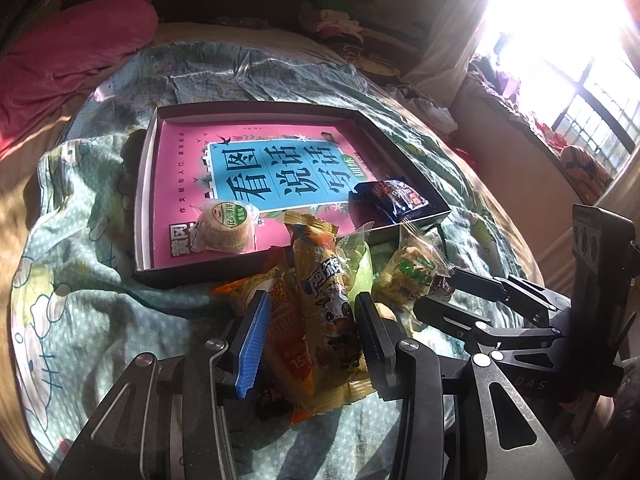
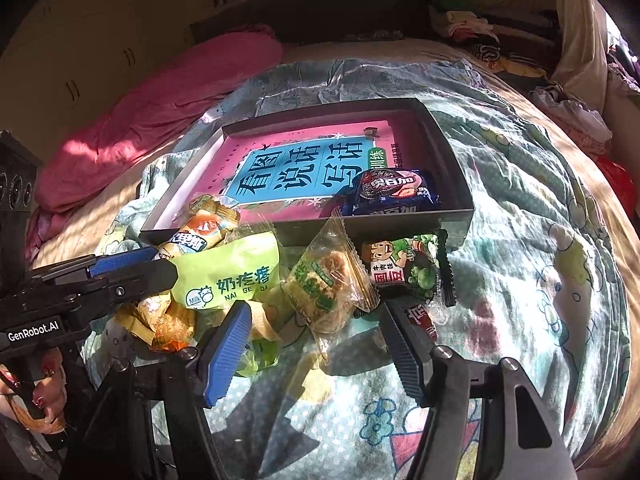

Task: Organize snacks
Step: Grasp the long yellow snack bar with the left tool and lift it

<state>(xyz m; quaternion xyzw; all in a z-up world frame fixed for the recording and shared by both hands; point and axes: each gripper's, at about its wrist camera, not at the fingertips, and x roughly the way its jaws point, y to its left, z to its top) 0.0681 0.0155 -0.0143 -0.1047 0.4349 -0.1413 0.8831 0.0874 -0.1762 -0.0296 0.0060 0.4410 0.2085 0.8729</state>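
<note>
A shallow dark box (image 1: 256, 107) (image 2: 452, 148) lined with a pink book lies on the bed. In it sit a round wrapped cake (image 1: 224, 228) and a dark blue cookie pack (image 1: 394, 197) (image 2: 394, 194). A pile of snacks lies in front of it. My left gripper (image 1: 310, 320) is open, with its fingers on either side of a long yellow snack pack (image 1: 324, 300); it also shows in the right wrist view (image 2: 132, 270). My right gripper (image 2: 316, 332) is open over a clear-wrapped pastry (image 2: 326, 288) (image 1: 408, 276). A green pouch (image 2: 232, 276) and a green-bean packet (image 2: 408, 268) lie beside it.
The patterned quilt (image 2: 520, 280) covers the bed. A pink blanket (image 1: 72, 52) lies at the back left. Piled clothes (image 1: 340, 28) sit by the headboard. A bright window (image 1: 560, 40) is on the right.
</note>
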